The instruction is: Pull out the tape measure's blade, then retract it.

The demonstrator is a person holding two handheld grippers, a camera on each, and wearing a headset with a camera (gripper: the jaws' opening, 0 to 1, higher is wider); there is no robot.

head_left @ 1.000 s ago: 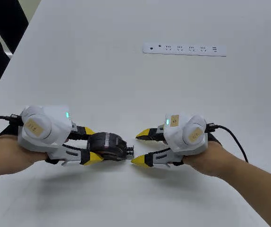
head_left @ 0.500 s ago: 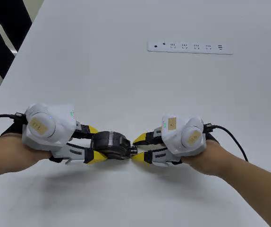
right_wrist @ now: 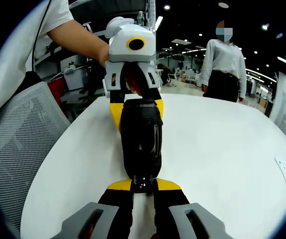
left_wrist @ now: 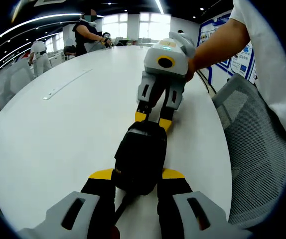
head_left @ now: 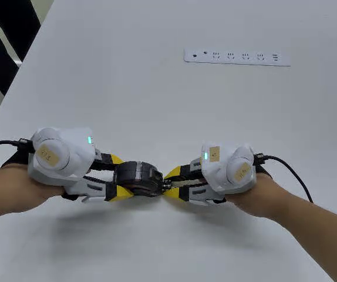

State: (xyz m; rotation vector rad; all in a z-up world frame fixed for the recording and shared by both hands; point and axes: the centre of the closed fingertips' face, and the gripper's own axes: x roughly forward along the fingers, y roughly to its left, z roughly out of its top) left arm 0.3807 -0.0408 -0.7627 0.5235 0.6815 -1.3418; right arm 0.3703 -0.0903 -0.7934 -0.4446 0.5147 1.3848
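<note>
While the left hand-held gripper [head_left: 117, 177] clamps its yellow-tipped jaws around the black rounded tape measure [head_left: 138, 178], the right hand-held gripper [head_left: 169, 184] meets it from 3 o'clock. Its jaws are pressed nearly together, pinching the small metal end hook [right_wrist: 143, 182] at the case's mouth. The tape measure sits low over the white desk [head_left: 157, 106], toward 6 o'clock in the head view. A long white power strip [head_left: 237, 57] lies well apart toward 1 o'clock.

Left gripper [head_left: 115, 177] clamping tape measure [head_left: 139, 178], right gripper [head_left: 169, 184] apparently pinching its tip
</note>
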